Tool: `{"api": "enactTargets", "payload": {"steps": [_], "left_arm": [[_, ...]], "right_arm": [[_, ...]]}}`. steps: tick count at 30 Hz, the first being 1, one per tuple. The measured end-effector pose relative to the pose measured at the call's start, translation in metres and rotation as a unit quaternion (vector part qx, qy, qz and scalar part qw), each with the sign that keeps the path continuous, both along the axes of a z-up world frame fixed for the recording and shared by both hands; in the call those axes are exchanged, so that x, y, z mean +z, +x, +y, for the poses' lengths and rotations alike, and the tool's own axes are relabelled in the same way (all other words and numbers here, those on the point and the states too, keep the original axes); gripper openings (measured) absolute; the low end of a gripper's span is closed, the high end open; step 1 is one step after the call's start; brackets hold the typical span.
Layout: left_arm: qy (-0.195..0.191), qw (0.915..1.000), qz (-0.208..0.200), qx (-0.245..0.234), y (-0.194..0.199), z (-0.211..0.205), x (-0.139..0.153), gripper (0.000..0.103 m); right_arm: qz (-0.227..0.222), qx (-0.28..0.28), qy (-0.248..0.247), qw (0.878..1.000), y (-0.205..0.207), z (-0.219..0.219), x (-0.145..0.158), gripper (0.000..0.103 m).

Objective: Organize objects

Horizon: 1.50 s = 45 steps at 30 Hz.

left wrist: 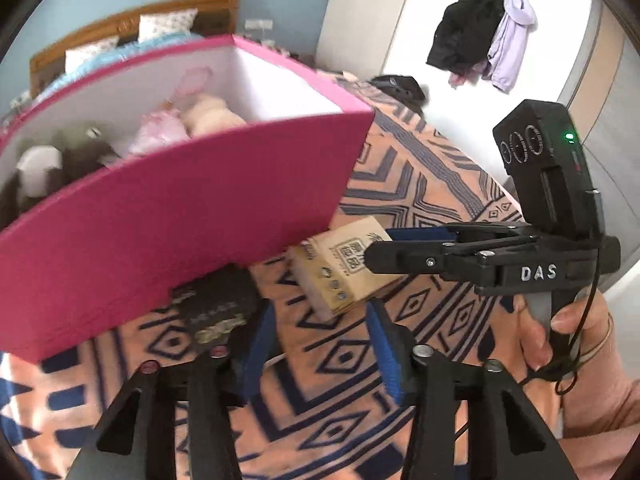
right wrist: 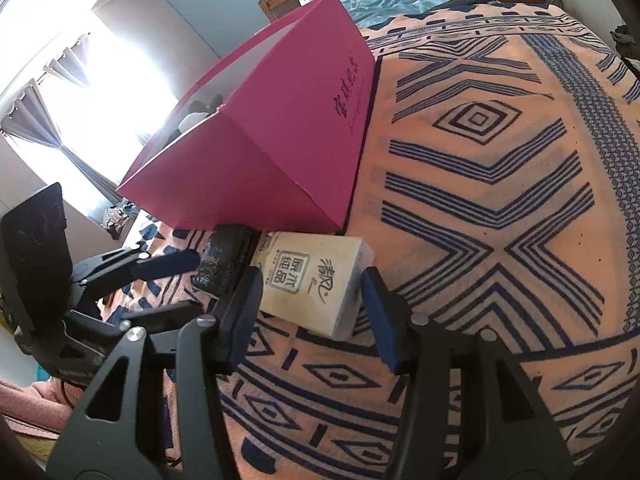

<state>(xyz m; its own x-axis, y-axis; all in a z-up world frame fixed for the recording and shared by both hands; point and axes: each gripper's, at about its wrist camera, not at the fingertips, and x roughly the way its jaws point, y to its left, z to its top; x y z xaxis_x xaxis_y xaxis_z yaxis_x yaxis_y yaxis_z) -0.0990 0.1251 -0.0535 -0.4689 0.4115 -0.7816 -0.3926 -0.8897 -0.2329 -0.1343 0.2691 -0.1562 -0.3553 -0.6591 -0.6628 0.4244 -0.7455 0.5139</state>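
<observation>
A pink box (left wrist: pixel 180 216) with a white inside stands on the patterned blanket and holds soft toys (left wrist: pixel 208 116); it also shows in the right wrist view (right wrist: pixel 280 144). A beige tissue pack (right wrist: pixel 316 284) lies in front of it, also in the left wrist view (left wrist: pixel 344 268). A black packet (right wrist: pixel 226 260) lies to its left against the box, also in the left wrist view (left wrist: pixel 216 308). My right gripper (right wrist: pixel 312 308) is open, its blue pads on either side of the tissue pack's near end. My left gripper (left wrist: pixel 320 340) is open just short of the black packet and tissue pack.
The orange and navy blanket (right wrist: pixel 500 200) stretches wide to the right of the box. A wooden headboard with pillows (left wrist: pixel 132 28) and blue bedding lie behind. Coats (left wrist: pixel 480 32) hang on the far wall. A bright curtained window (right wrist: pixel 80 92) is at the left.
</observation>
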Motion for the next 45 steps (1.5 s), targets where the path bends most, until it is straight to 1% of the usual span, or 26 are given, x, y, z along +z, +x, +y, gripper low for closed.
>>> {"api": "enactTargets", "payload": {"steps": [1, 3, 6, 8, 9, 12, 27, 33, 39, 45], "left_arm": [[0.003, 1.0, -0.006, -0.001, -0.008, 0.005, -0.001, 0.038], [0.013, 0.9997, -0.02, -0.002, -0.014, 0.002, -0.005, 0.034], [0.028, 0.9988, -0.04, -0.002, -0.019, 0.0, -0.011, 0.034], [0.037, 0.998, -0.05, -0.002, -0.022, -0.001, -0.014, 0.033], [0.037, 0.998, -0.051, 0.0, -0.022, -0.002, -0.014, 0.032], [0.045, 0.9977, -0.05, -0.001, -0.02, -0.004, -0.013, 0.032], [0.054, 0.9984, -0.015, 0.01, 0.005, -0.009, 0.008, 0.032], [0.045, 0.9989, 0.005, 0.014, 0.012, -0.009, 0.017, 0.032], [0.036, 0.999, 0.02, 0.015, 0.018, -0.008, 0.023, 0.032], [0.04, 0.9986, 0.033, 0.016, 0.026, -0.013, 0.031, 0.032]], "right_arm": [[-0.001, -0.001, -0.001, 1.0, -0.001, 0.0, -0.001, 0.054], [-0.005, -0.003, -0.003, 1.0, -0.002, 0.001, -0.002, 0.054], [-0.008, -0.002, -0.008, 1.0, -0.003, 0.002, -0.004, 0.053], [-0.007, -0.004, -0.007, 1.0, -0.004, 0.002, -0.005, 0.046], [-0.008, -0.002, -0.008, 1.0, -0.004, 0.002, -0.006, 0.038], [-0.007, -0.002, -0.006, 1.0, -0.003, 0.003, -0.006, 0.038], [0.026, 0.008, -0.006, 1.0, 0.016, -0.005, 0.014, 0.038], [0.042, 0.015, -0.001, 0.999, 0.026, -0.009, 0.022, 0.038], [0.048, 0.018, -0.001, 0.999, 0.031, -0.013, 0.028, 0.038], [0.06, 0.023, 0.002, 0.998, 0.036, -0.018, 0.036, 0.038]]}}
